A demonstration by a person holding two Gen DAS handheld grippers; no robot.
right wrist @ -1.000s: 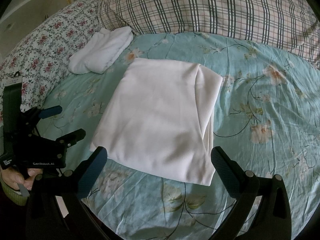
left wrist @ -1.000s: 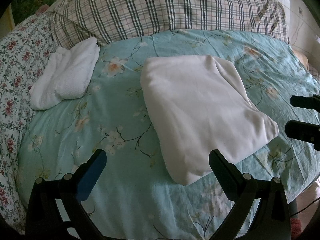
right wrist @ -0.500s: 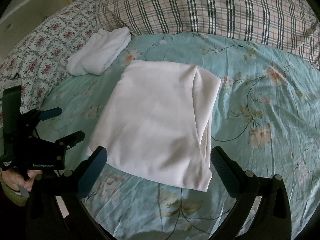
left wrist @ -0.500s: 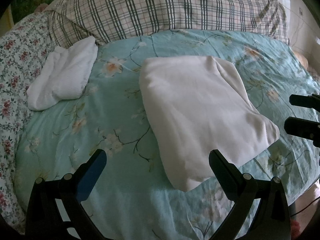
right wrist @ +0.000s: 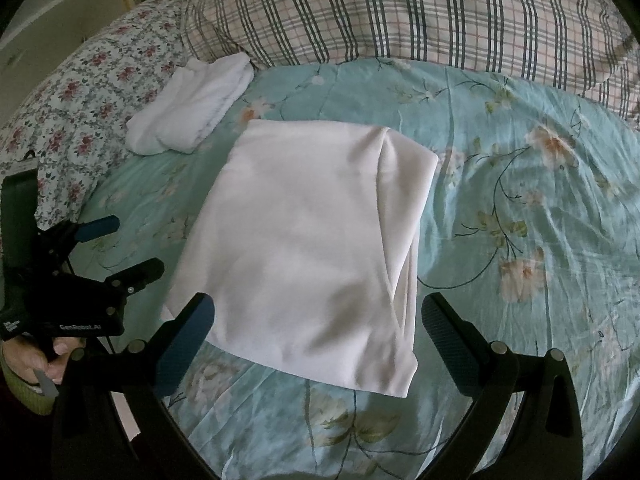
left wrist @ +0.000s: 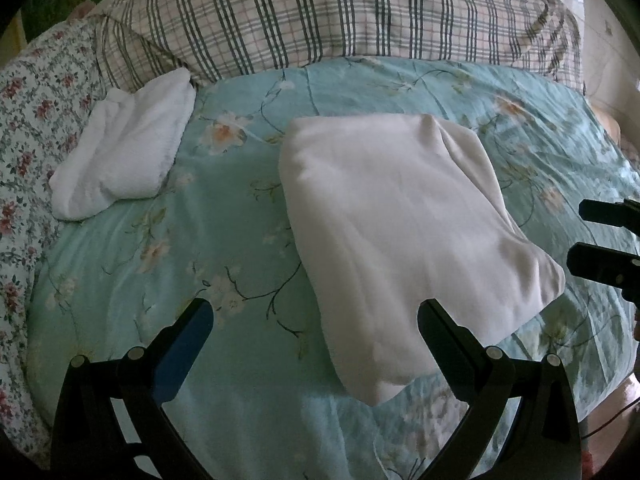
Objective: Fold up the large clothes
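A white garment (left wrist: 400, 232) (right wrist: 312, 240) lies folded into a flat rectangle on the turquoise flowered bedspread (left wrist: 208, 240) (right wrist: 520, 184). My left gripper (left wrist: 316, 320) hovers open above the garment's near left corner, touching nothing. In the right wrist view that same gripper (right wrist: 124, 244) sits off the garment's left edge, held by a hand (right wrist: 44, 356). My right gripper (right wrist: 316, 320) hangs open over the garment's near edge, empty. It also appears in the left wrist view (left wrist: 580, 236), just right of the garment.
A smaller folded white cloth (left wrist: 124, 148) (right wrist: 192, 108) rests at the far left of the bedspread. A large plaid pillow (left wrist: 340, 16) (right wrist: 420, 12) lines the back. Flowered bedding (left wrist: 28, 120) (right wrist: 88, 96) runs along the left. A pale cabinet (right wrist: 48, 20) stands beyond.
Both views drift slightly, and the folded garment sits a little lower and nearer in frame. Both grippers stay open and empty; the garment itself has not moved.
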